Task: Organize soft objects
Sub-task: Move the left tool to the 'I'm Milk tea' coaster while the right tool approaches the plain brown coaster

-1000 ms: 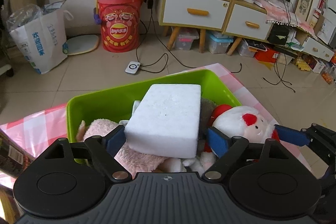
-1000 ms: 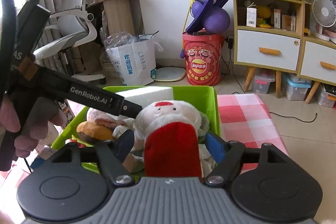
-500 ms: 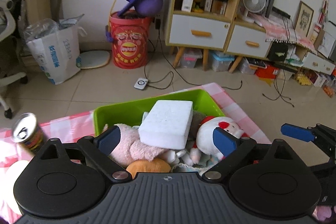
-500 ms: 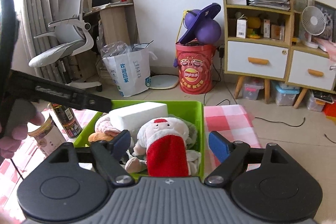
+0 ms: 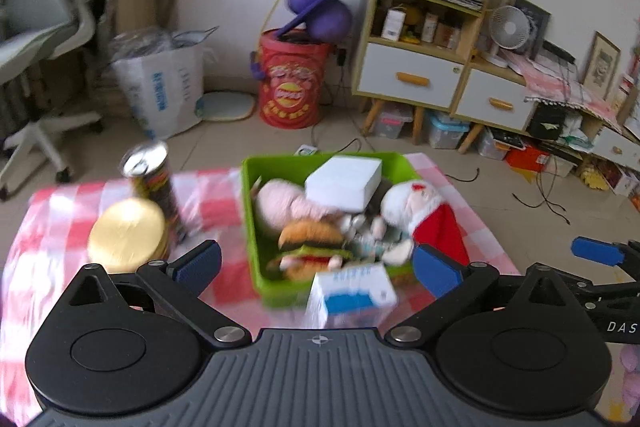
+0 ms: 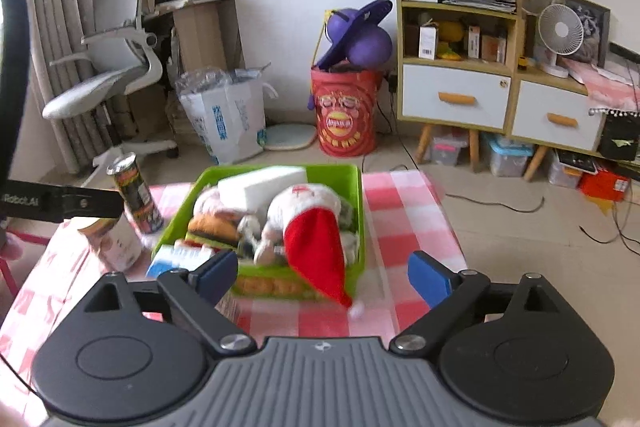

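A green bin (image 5: 280, 163) (image 6: 356, 211) on the red-checked cloth holds a white foam block (image 5: 344, 183) (image 6: 260, 187), a pink plush (image 5: 280, 203), a burger plush (image 5: 312, 239) (image 6: 216, 227) and a Santa plush (image 5: 416, 203) (image 6: 308, 211) whose red hat (image 6: 320, 259) hangs over the front rim. My left gripper (image 5: 316, 263) is open and empty, above and in front of the bin. My right gripper (image 6: 322, 275) is open and empty, above the bin's front rim.
A blue-and-white box (image 5: 352, 295) (image 6: 180, 259) lies at the bin's front. A tall can (image 5: 154, 183) (image 6: 134, 191) and a gold-lidded jar (image 5: 128, 235) (image 6: 114, 239) stand left of the bin. A red bucket (image 6: 344, 115), cabinets and an office chair (image 6: 108, 83) are on the floor beyond.
Both grippers have pulled back and up from the bin. The foam block and the Santa plush, earlier between the fingers, now lie in the bin. The can, jar and box came into view.
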`<state>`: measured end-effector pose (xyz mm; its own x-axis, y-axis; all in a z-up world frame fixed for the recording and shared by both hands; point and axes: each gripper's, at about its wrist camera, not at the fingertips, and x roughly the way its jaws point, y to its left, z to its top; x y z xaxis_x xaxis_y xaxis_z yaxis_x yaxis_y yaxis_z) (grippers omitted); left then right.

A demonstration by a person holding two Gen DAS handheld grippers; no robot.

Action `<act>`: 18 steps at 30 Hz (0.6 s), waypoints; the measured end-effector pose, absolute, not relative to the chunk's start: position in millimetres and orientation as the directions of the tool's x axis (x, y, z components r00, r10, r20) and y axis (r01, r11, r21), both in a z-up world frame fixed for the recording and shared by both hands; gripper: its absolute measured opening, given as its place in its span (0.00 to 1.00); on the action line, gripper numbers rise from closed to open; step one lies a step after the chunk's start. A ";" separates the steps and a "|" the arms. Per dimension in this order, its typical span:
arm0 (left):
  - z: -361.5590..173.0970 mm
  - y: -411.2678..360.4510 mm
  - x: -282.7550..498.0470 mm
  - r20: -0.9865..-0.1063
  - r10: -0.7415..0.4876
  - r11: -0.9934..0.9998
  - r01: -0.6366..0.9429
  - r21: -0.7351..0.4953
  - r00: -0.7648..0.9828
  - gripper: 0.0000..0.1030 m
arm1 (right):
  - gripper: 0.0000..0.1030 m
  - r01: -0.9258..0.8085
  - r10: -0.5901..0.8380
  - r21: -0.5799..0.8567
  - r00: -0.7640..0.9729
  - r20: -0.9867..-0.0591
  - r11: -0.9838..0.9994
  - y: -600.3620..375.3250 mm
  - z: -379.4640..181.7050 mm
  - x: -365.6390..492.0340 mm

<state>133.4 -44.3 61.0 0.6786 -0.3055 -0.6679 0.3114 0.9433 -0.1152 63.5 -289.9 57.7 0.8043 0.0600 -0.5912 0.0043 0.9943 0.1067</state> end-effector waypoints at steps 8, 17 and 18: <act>37.9 -17.7 82.1 -0.687 -0.206 0.976 0.201 -0.088 0.697 0.95 | 0.77 0.024 0.049 0.106 0.772 -0.634 0.994 -276.1 51.9 29.2; -10.4 -3.3 56.8 -0.722 -0.184 0.983 0.134 -0.127 0.667 0.95 | 0.77 0.012 0.027 0.053 0.734 -0.678 0.999 -262.0 15.3 13.6; -15.8 -4.1 56.8 -0.731 -0.190 0.981 0.145 -0.126 0.655 0.95 | 0.77 0.002 0.013 0.021 0.730 -0.684 1.000 -258.1 9.3 12.2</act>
